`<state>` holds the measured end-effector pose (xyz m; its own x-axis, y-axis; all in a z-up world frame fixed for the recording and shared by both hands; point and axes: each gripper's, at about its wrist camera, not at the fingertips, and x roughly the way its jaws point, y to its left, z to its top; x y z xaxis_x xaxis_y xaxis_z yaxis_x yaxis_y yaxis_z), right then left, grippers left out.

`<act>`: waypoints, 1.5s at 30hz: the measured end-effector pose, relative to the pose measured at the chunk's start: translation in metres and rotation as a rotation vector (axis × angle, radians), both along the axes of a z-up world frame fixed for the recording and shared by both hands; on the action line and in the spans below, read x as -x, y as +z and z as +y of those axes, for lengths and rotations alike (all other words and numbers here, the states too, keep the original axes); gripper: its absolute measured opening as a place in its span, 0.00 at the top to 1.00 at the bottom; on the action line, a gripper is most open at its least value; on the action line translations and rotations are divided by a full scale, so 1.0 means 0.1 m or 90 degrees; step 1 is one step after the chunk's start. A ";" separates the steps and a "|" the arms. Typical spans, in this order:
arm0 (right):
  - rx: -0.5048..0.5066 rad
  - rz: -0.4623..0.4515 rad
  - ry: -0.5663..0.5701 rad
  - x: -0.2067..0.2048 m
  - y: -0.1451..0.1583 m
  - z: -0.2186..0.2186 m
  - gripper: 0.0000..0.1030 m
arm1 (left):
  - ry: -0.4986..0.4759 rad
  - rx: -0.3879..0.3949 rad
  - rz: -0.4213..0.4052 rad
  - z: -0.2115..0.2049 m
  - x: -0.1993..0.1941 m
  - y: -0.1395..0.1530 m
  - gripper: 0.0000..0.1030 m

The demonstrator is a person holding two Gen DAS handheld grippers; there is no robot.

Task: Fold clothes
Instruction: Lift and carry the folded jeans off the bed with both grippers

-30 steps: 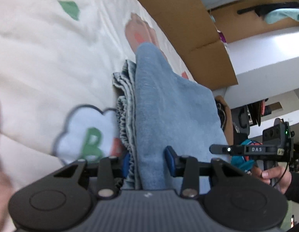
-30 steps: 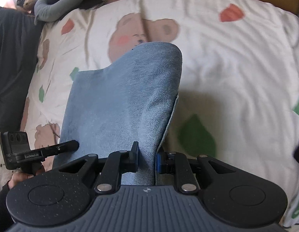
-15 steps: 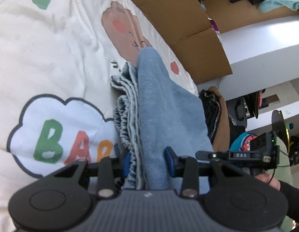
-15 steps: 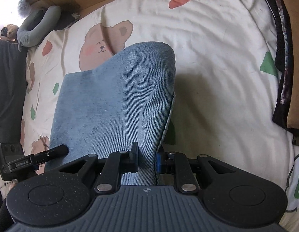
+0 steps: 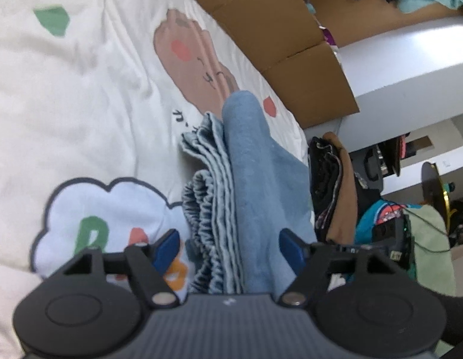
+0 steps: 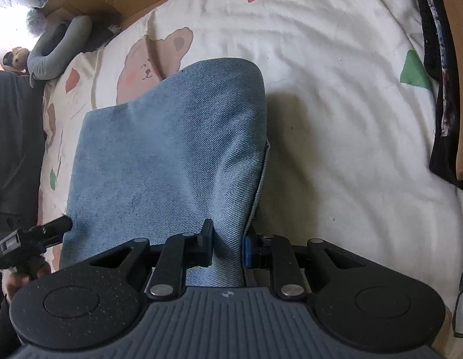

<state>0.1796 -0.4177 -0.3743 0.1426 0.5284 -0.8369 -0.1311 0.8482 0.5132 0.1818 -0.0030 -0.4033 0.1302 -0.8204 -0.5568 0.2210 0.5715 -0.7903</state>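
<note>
A folded pair of light blue jeans (image 6: 171,155) lies on a white bedsheet (image 6: 336,89) printed with bears. In the left wrist view the jeans (image 5: 258,185) show stacked layers with an elastic waistband on the left. My left gripper (image 5: 231,248) is open, its blue pads wide on either side of the jeans' near end. My right gripper (image 6: 228,245) is shut on a fold of the jeans at their near right edge. The left gripper also shows at the left of the right wrist view (image 6: 40,233).
Brown cardboard (image 5: 291,45) lines the far edge of the bed. Dark clothes (image 5: 327,185) are piled at the bed's right side, also seen in the right wrist view (image 6: 440,74). A grey neck pillow (image 6: 58,48) lies at the far left corner.
My left gripper has opened wide and let go of the jeans' edge. My right gripper stays shut on the jeans, which have settled lower on the bed.
</note>
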 end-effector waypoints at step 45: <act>-0.164 0.002 -0.027 -0.06 -0.20 -0.07 0.82 | -0.065 0.011 0.176 -0.43 -0.40 -0.24 0.60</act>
